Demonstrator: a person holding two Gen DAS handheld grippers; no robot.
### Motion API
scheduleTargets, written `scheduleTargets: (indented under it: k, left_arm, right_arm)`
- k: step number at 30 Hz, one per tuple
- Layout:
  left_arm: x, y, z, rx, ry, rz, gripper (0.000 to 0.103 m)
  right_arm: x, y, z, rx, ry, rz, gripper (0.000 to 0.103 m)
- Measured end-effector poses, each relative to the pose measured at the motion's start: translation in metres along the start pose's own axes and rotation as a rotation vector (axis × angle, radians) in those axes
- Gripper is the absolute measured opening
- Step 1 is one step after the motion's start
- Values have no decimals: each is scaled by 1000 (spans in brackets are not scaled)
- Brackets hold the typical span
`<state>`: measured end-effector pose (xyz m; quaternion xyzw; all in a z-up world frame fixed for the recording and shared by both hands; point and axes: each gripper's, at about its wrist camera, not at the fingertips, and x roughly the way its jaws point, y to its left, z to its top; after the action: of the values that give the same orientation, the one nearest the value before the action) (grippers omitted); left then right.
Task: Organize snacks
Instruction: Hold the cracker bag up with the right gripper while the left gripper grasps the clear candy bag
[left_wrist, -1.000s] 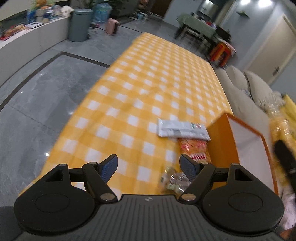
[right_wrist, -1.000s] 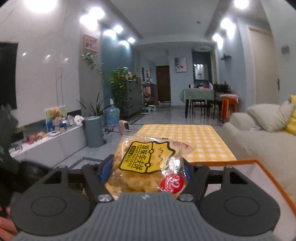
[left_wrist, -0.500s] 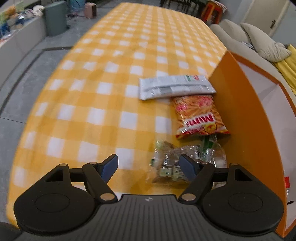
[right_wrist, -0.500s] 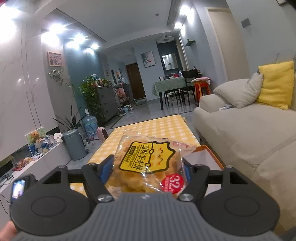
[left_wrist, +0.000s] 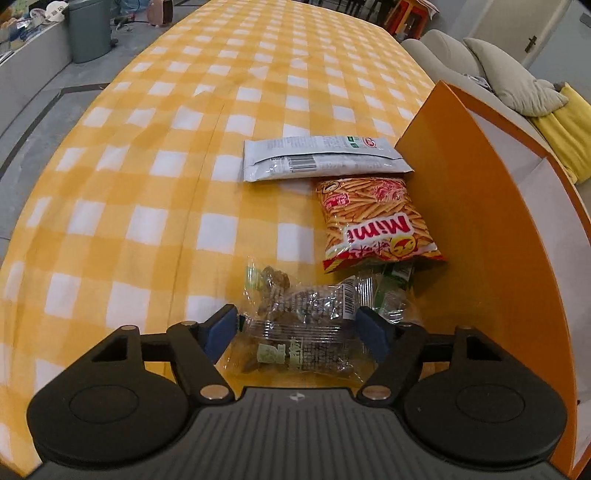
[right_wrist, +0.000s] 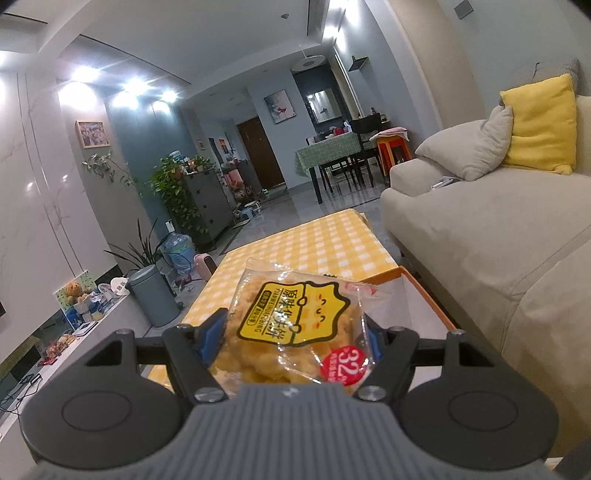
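Observation:
In the left wrist view my left gripper (left_wrist: 297, 330) hangs open low over the yellow checked table (left_wrist: 155, 192). A clear packet of brown snacks (left_wrist: 306, 314) lies between its fingers, and the pads stand apart from it. Beyond lie a red-orange Mimi bag (left_wrist: 376, 221) and a silver-white packet (left_wrist: 321, 158), both beside the orange box (left_wrist: 480, 258). In the right wrist view my right gripper (right_wrist: 295, 339) is shut on a clear bag of yellow biscuits (right_wrist: 291, 325). It holds the bag in the air, with the rim of the orange box (right_wrist: 424, 291) just behind.
A beige sofa (right_wrist: 480, 240) with grey and yellow pillows runs along the table's right side. A grey bin (right_wrist: 153, 295) and a low white shelf stand on the floor to the left. A dining table with chairs (right_wrist: 332, 158) is far back.
My left gripper has dropped toward the table and now straddles the clear packet. My right gripper has rolled and swung toward the sofa, the biscuit bag still held.

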<state>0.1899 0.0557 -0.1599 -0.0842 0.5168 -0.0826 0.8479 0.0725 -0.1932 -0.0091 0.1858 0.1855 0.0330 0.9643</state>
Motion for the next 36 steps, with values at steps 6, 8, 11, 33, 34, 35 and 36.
scheduleTargets:
  k: [6,8,11,33,34,35,36]
  left_arm:
    - [-9,12,-5,-32,69,39,89]
    - [-14,17,-11,-25,106,36,90]
    - [-21,22,-14,-7,118,45,91]
    - [4,-7,-8,150,34,120,94]
    - [3,-6,-8,140,28,122,90]
    - [1,-4,-7,128,18,132,75]
    - [-1,-4,-7,115,8,141,57]
  right_arm:
    - [-5,2,-5,-44,-1,-3,69]
    - [-6,3,-6,-60,-9,-2,69]
    - [-8,4,-8,-71,-15,-1,69]
    - [-4,-4,-2,-83,-16,-27,69]
    - [-4,-4,-2,-85,-15,-27,69]
    - [-4,-3,-1,-88,-17,-29,69]
    - [-3,-3,0,-93,-18,-31,69]
